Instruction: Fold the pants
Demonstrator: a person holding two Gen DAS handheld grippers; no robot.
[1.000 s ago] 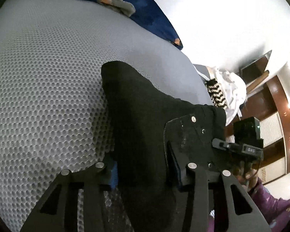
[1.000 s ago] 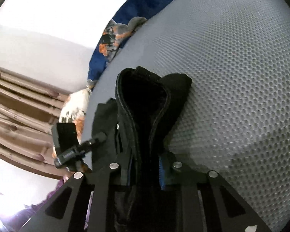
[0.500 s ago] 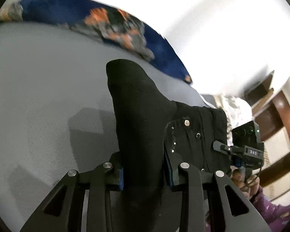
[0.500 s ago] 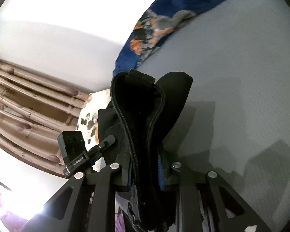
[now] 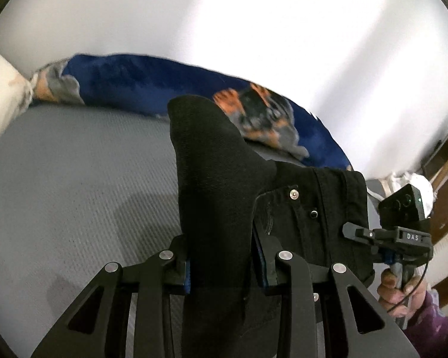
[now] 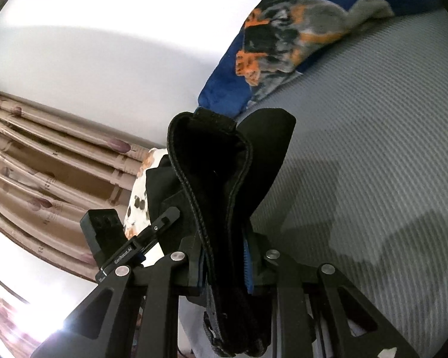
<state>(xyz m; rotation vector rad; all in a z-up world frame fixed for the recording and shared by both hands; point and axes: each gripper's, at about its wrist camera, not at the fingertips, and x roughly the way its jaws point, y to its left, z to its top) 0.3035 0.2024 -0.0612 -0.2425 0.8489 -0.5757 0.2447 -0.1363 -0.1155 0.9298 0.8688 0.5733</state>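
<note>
Left claw [image 5: 224,264] is clamped on a bunched fold of the black pants [image 5: 218,197]; right claw [image 6: 224,264] is clamped on the stitched waistband edge. Pants hang between both claws, raised above the grey bed [image 5: 74,179]. Step in hand, by judgement: carrying the lifted end across for a fold. Next move calls for lowering both claws together, edges aligned, before letting go.

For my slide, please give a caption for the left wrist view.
Left claw shut on black pants, above grey mattress.
</note>
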